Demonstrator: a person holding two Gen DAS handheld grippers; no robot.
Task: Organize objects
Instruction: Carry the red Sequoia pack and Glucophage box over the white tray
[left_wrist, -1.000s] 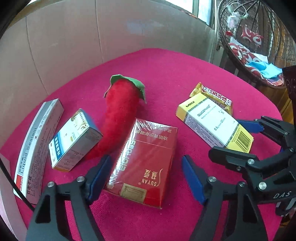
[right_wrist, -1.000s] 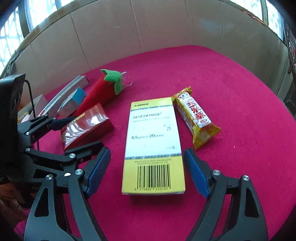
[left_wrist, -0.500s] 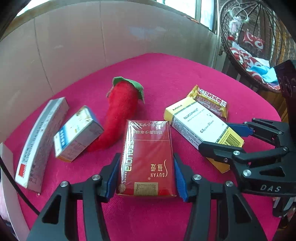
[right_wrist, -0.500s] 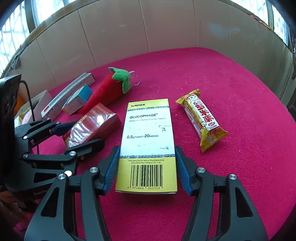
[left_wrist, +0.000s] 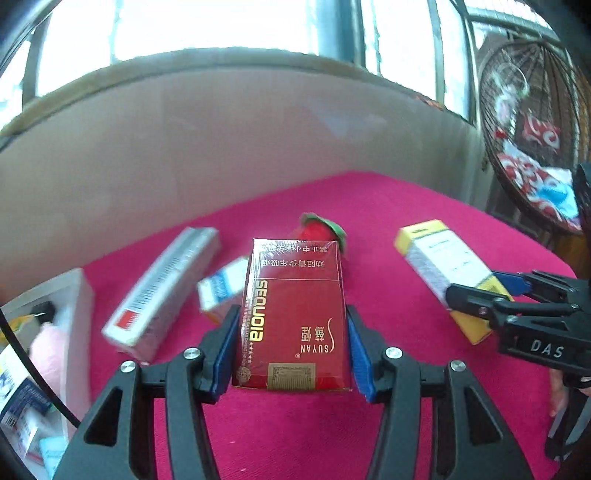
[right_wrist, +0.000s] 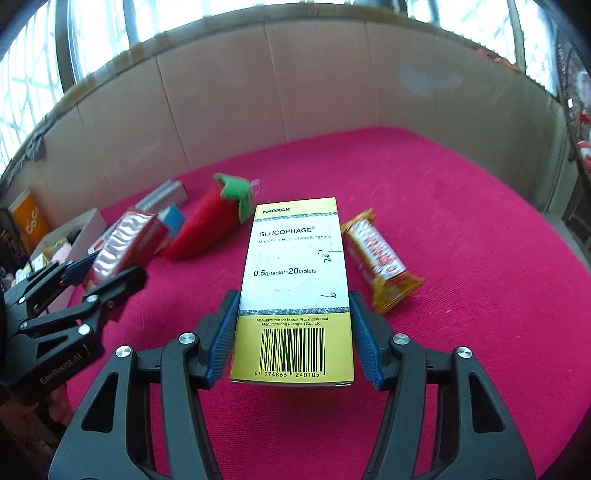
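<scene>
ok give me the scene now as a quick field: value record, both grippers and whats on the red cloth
left gripper: shut on red cigarette pack, pack looks lifted and tilted
right gripper: shut on yellow Glucophage box
surface: red cloth
plush chili: lying on cloth, left of the box
snack bar: lying on cloth, right of the box
long grey box: on cloth, far left
small blue-white box: beside the long grey box
image quality: motion blur in both views
</scene>
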